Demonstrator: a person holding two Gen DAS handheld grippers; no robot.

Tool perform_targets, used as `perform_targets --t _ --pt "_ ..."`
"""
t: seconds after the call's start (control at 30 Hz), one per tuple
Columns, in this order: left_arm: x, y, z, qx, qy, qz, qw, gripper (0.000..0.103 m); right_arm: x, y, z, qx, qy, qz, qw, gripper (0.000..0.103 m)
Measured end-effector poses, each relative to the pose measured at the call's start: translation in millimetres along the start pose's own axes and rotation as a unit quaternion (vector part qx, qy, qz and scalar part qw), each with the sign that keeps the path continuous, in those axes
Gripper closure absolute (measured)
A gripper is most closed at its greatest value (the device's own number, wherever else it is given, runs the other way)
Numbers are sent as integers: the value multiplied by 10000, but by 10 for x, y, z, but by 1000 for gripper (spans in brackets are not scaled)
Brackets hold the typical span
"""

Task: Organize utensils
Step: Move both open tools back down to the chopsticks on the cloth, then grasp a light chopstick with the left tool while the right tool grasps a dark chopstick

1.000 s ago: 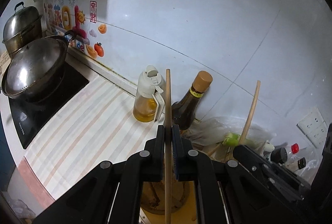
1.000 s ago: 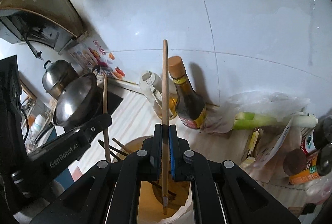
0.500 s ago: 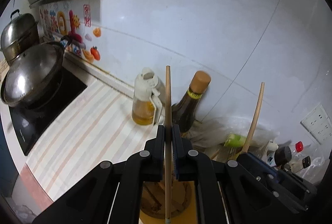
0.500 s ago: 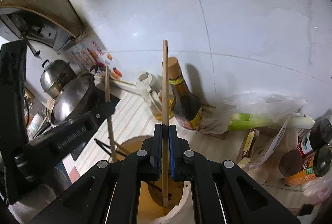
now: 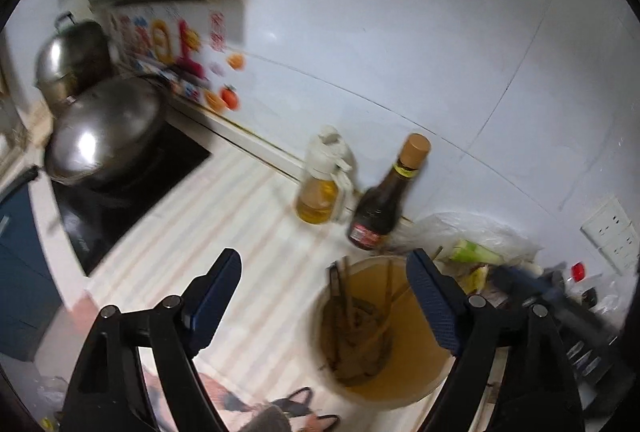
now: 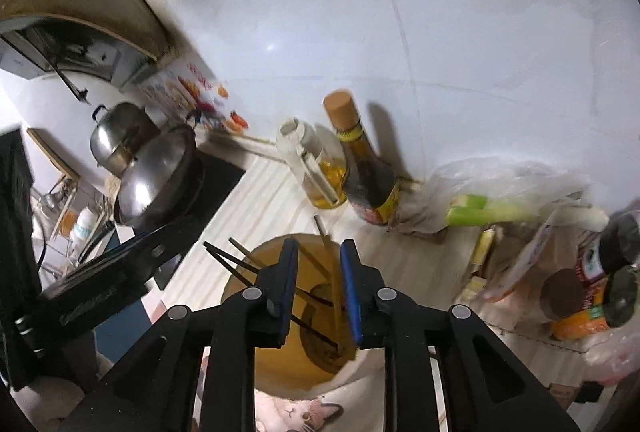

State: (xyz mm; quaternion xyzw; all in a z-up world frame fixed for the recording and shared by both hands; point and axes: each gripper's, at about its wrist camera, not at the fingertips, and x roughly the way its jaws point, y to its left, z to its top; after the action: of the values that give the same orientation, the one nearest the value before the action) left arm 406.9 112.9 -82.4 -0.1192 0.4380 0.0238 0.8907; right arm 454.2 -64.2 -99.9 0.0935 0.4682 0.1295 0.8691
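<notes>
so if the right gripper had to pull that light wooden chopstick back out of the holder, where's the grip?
Probably its top end, the only part above the holder rim. It leans toward the soy sauce bottle, so tilt the right gripper to match, come from above, and close across the shaft.

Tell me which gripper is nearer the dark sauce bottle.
Probably the right gripper: it hangs over the utensil holder, just short of the dark sauce bottle. The left gripper sits farther back, fingers spread wide.

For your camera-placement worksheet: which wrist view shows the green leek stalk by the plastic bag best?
The right wrist view: the leek stalk lies in full length, only slightly blurred, against the plastic bag. The left wrist view shows just its cut green end, small and near the edge, the rest hidden behind the left gripper's finger.
</notes>
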Motion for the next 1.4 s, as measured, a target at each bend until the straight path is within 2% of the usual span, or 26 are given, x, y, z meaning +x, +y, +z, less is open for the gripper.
perform_targets --t 0.03,0.07,0.13,0.23,0.33,0.43,0.57,0.7,0.77,0.8,0.87,0.9,0.93,1.03,1.07,1.1,1.13,1.17,1.2,1.27,1.3,1.33,1.4 --pt "-38 3 -39 43 1 59 10000 18 -95 -29 -12 30 -83 -69 9999 64" --pt "-82 6 -107 98 -6 144 9998 10 -186 -60 -32 38 -150 -187 9997 59" --pt "-156 14 -232 155 -48 246 9996 0 -328 -131 -88 65 -229 -378 9990 36" --pt "-256 -7 -479 264 -195 445 9985 0 -546 -303 -265 189 -327 -699 9968 22" --pt "-273 -59 -702 316 -147 402 9986 0 -723 -536 -521 367 -381 -973 9938 8" --pt "-253 -180 -971 433 15 307 9986 0 -856 -814 -865 640 -457 -1062 9912 1" --pt "-111 -464 -1329 809 371 164 9959 0 -925 -1171 -1358 938 -343 -1357 9857 0" --pt "134 -862 -1815 1396 816 81 9868 0 -916 -1561 -1796 1150 38 -1789 9771 0" --pt "324 -1084 -2085 1696 1112 110 9792 0 -911 -1778 -1994 1293 252 -1989 9711 1" --pt "366 -1158 -2162 1780 1218 122 9764 0 -902 -1894 -2094 1358 381 -2100 9675 1" --pt "589 -1324 -2399 1967 1538 129 9682 0 -860 -2118 -2264 1537 633 -2163 9621 15" --pt "683 -1387 -2482 2024 1666 138 9649 0 -801 -2253 -2368 1639 858 -2184 9582 31" --pt "765 -1430 -2551 2069 1764 133 9623 0 -751 -2341 -2438 1707 1026 -2201 9549 43" --pt "1002 -1581 -2736 2230 2026 122 9534 2 -592 -2542 -2627 1833 1372 -2063 9513 51" --pt "1076 -1636 -2790 2320 2087 132 9500 5 -534 -2593 -2671 1851 1463 -2064 9496 54" --pt "1118 -1662 -2818 2365 2125 136 9480 9 -492 -2622 -2707 1886 1512 -2048 9485 58" --pt "1196 -1708 -2861 2447 2201 161 9442 21 -466 -2665 -2735 1955 1533 -2021 9473 64" --pt "1247 -1728 -2884 2487 2259 187 9417 27 -441 -2716 -2764 2066 1552 -1963 9459 68" --pt "1263 -1744 -2882 2445 2250 39 9432 29 -427 -2739 -2798 2145 1547 -1884 9458 77" --pt "1303 -1793 -2898 2495 2310 60 9404 44 -399 -2795 -2818 2360 1518 -1558 9471 80" --pt "1297 -1810 -2898 2503 2275 27 9411 47 -379 -2803 -2818 2427 1510 -1379 9483 83" --pt "1294 -1826 -2901 2509 2259 -39 9413 57 -354 -2793 -2809 2469 1514 -1220 9493 84" --pt "1289 -1849 -2902 2449 2311 -154 9415 70 -285 -2746 -2789 2441 1560 -1124 9505 84"
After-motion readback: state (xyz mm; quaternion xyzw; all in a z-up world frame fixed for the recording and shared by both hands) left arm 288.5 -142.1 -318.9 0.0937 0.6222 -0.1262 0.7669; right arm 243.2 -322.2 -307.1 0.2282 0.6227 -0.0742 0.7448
